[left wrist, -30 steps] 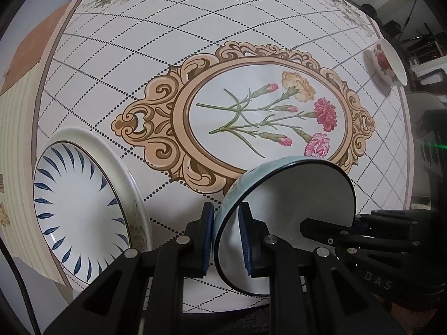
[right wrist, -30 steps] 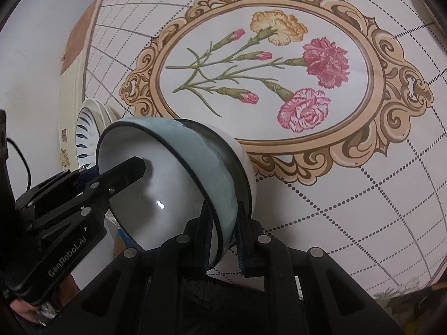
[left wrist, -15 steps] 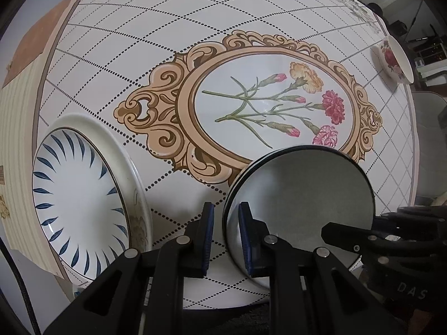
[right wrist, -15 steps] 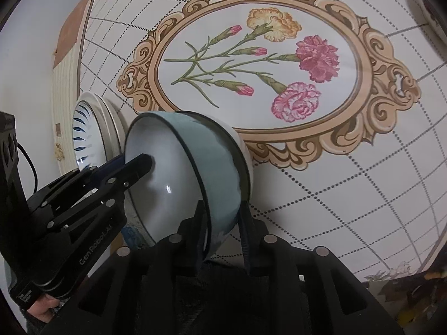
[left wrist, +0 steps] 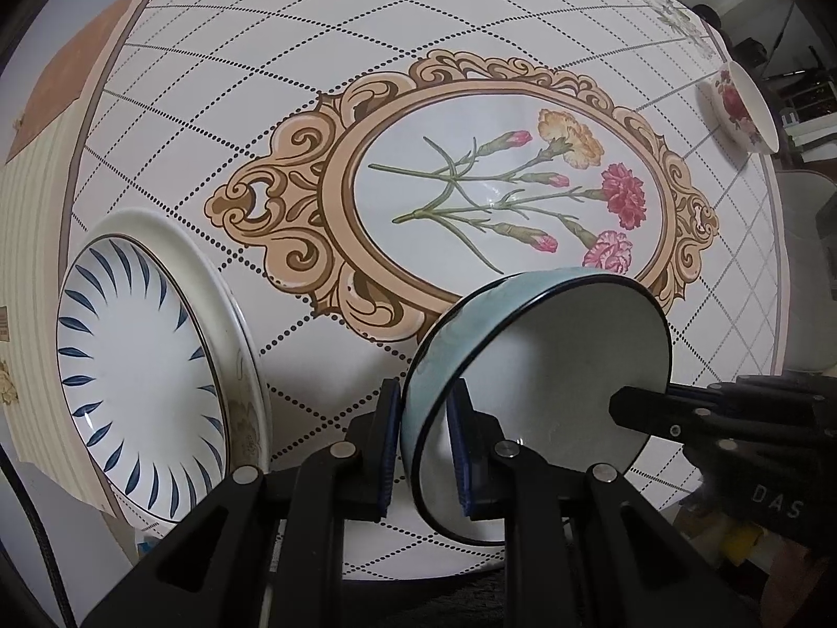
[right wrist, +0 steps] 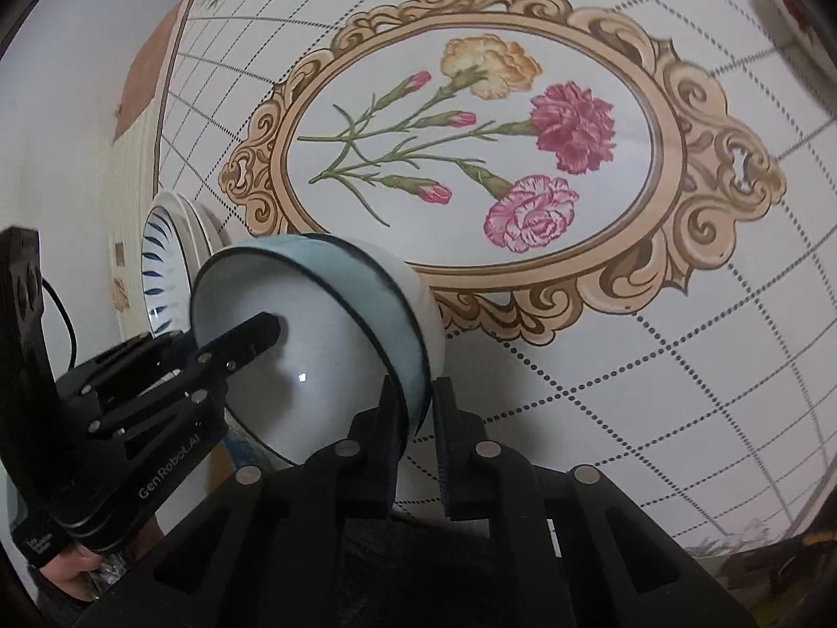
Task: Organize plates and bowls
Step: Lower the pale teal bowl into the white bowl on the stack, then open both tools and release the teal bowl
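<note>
I have the pale blue bowl [left wrist: 528,397] pinched by its rim from two sides: my left gripper [left wrist: 422,445], at the bottom centre of its own view, has its jaws clenched on the near rim, and my right gripper [right wrist: 416,445] has just closed its jaws on the opposite rim, the wall between the pads. The bowl hangs tilted above the table [left wrist: 251,120] at the lower right of the left view. As I judge it, the job is midway: the blue-striped plate [left wrist: 131,377] already sits stacked on another at lower left, this bowl has yet to be set down, and the rose-patterned bowl [left wrist: 743,104] waits far off at upper right
</note>
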Motion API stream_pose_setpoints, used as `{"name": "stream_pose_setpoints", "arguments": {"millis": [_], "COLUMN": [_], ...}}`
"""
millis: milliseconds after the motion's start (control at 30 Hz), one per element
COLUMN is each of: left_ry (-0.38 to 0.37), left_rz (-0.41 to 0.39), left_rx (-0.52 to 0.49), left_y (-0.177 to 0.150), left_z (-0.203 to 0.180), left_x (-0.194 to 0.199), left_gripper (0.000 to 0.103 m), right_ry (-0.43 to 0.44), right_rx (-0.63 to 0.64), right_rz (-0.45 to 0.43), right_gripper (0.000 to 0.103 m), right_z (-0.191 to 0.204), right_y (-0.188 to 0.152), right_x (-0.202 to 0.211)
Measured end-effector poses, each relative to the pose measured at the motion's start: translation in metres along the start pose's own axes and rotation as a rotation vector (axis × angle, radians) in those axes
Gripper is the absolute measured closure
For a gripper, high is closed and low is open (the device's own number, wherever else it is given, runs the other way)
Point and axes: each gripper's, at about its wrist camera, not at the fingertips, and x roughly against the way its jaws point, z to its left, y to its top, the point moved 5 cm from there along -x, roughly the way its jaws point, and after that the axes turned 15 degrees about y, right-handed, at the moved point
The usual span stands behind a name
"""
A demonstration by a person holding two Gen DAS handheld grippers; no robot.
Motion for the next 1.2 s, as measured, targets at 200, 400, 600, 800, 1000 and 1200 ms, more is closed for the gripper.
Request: {"name": "stream_pose_setpoints", "arguments": {"millis": [200, 400, 600, 800, 1000, 1200], "left_ry": [0.007, 0.002, 0.014, 0.012, 0.044, 0.086], "left_rz": [0.013, 0.028, 0.034, 0.050, 0.065, -0.001], "left_rx": [0.003, 0.043, 0.045, 0.055, 0.053, 0.095], "left_y": [-0.001, -0.003, -0.004, -0.002, -0.001, 0.009], "left_z": [-0.004, -0.001, -0.004, -0.001, 0.004, 0.022], "left_x": [-0.004, -0.004, 0.000, 0.000, 0.004, 0.051], "left_gripper": [0.087, 0.087, 0.087, 0.087, 0.085, 0.068], "right_ry": [-0.009, 0.004, 0.014, 0.011, -0.004, -0.021], "right_rx": [0.002, -0.025, -0.025, -0.030, 0.015, 0.040], "right_rz": [0.012, 0.040, 0.078, 0.093, 0.117, 0.002], "right_gripper": [0.090, 0.089, 0.091, 0.091, 0.082, 0.030], "right_z": [0.001, 0.004, 0.006, 0.006, 0.010, -0.007], "right_y": [-0.002, -0.004, -0.007, -0.007, -0.006, -0.006], "right_x": [-0.005, -0.002, -0.001, -0.003, -0.003, 0.046]}}
